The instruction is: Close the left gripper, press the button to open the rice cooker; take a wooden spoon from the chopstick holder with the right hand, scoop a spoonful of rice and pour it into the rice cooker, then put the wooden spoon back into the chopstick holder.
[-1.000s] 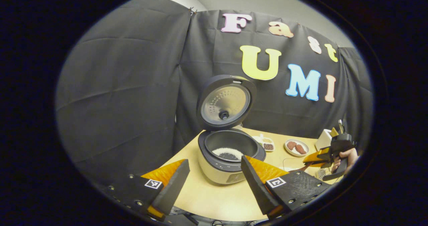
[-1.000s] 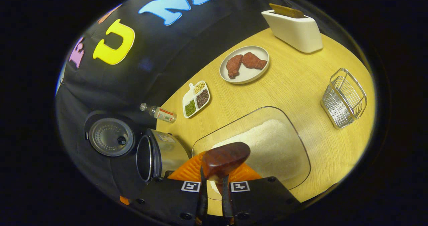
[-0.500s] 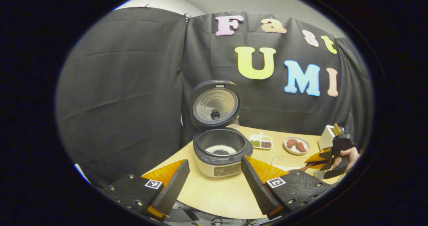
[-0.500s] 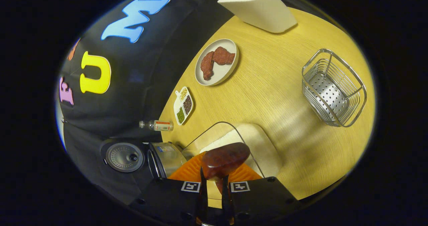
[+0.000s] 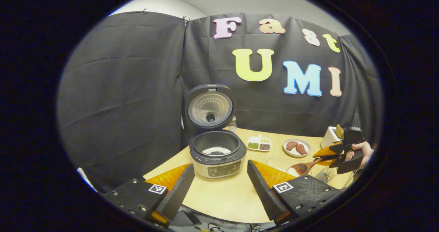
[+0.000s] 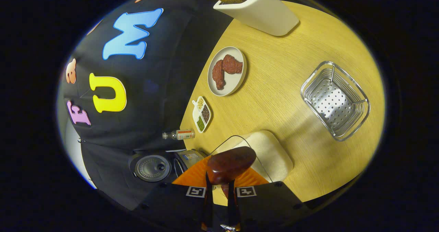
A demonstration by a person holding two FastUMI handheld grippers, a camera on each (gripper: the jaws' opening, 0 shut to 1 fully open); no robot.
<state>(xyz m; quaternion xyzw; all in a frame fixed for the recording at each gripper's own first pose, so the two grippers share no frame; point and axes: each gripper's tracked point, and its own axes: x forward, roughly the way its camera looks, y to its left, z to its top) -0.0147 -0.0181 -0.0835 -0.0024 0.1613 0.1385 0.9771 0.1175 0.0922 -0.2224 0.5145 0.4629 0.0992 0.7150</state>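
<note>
The left gripper (image 5: 219,187) has pulled back from the rice cooker (image 5: 218,153), fingers spread wide and empty. The cooker stands on the worktop (image 5: 226,199) with lid up (rice inside). Over right, the right gripper (image 6: 219,199) clamps the wooden spoon (image 6: 230,164) above the glass rice dish (image 6: 271,153), near the wire chopstick holder (image 6: 334,100).
</note>
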